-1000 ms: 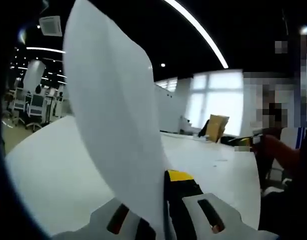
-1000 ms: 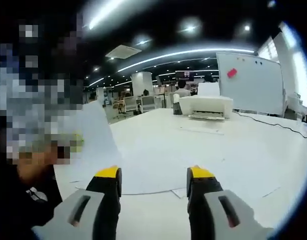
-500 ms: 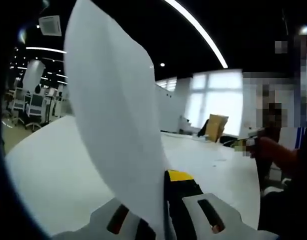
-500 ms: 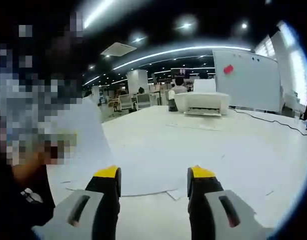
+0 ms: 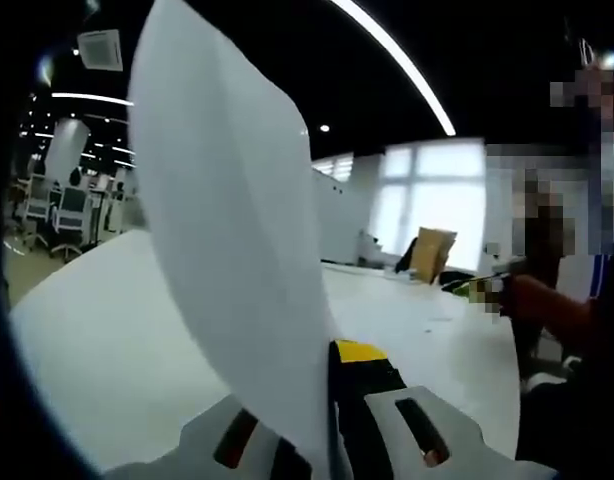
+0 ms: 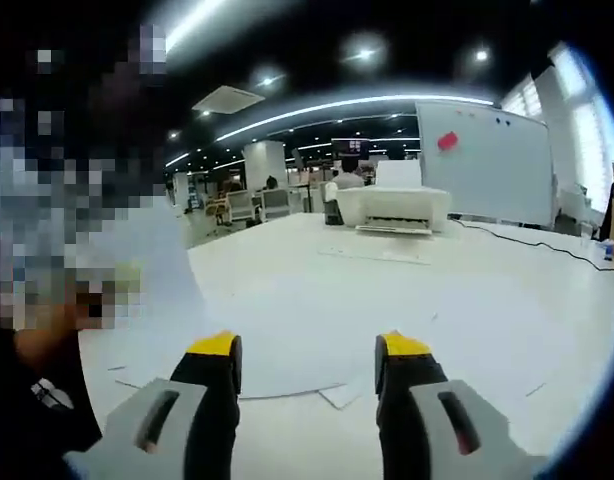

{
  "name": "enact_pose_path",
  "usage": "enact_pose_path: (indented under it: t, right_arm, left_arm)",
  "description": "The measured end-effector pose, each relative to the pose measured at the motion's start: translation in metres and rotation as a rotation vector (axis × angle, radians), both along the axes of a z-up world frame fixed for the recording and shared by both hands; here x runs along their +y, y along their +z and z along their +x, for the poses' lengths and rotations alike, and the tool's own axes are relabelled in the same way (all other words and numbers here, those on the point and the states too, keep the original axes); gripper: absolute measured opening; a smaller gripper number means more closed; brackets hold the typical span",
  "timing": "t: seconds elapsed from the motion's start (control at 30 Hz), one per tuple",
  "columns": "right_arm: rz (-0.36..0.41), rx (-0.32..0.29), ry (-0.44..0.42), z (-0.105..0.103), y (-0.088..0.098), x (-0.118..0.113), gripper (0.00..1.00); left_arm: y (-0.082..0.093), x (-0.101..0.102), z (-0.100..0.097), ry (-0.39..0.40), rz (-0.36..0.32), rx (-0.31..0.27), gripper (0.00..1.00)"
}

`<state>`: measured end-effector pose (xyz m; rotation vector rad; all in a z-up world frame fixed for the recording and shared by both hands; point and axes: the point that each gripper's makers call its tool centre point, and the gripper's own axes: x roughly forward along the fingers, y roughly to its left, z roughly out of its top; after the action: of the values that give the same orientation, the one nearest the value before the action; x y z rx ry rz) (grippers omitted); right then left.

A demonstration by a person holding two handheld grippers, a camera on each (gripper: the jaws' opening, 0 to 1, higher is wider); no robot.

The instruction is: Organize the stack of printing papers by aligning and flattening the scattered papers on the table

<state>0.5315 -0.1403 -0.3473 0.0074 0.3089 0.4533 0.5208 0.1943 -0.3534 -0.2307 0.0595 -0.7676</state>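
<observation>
White sheet (image 5: pixel 232 250) pinched upright in left tongs (image 5: pixel 327 420); right tongs (image 6: pixel 307 365) spread above bare table (image 6: pixel 467 300).

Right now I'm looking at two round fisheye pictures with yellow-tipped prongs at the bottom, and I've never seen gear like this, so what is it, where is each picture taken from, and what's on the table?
There is no robot here. A person holds a two-jaw gripper in each hand, and a small camera rides on each, looking forward along its jaws.

In the left gripper view, the left gripper is shut on a sheet of paper, which stands up tall in front of the lens and hides much of the room.

In the right gripper view, the right gripper has its yellow-tipped jaws apart with nothing between them. Ahead of it, loose papers lie flat on the white table. Farther back sit a white printer and a whiteboard. At the left of this view, the lifted sheet shows again.

The job is tidying those sheets into one neat stack.
</observation>
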Motion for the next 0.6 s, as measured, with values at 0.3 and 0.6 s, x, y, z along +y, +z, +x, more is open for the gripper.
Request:
enact_pose_path:
  t: [0.3,0.6]
  right_arm:
    - [-0.021,0.031,-0.002,0.014,-0.018,0.003,0.52]
    - [-0.019,0.043,-0.038,0.030,-0.033,-0.003,0.53]
  left_arm:
    - [0.000,0.001,0.001,0.007,0.000,0.001,0.06]
    - [0.001,0.004,0.002,0.011,-0.016,0.013,0.06]
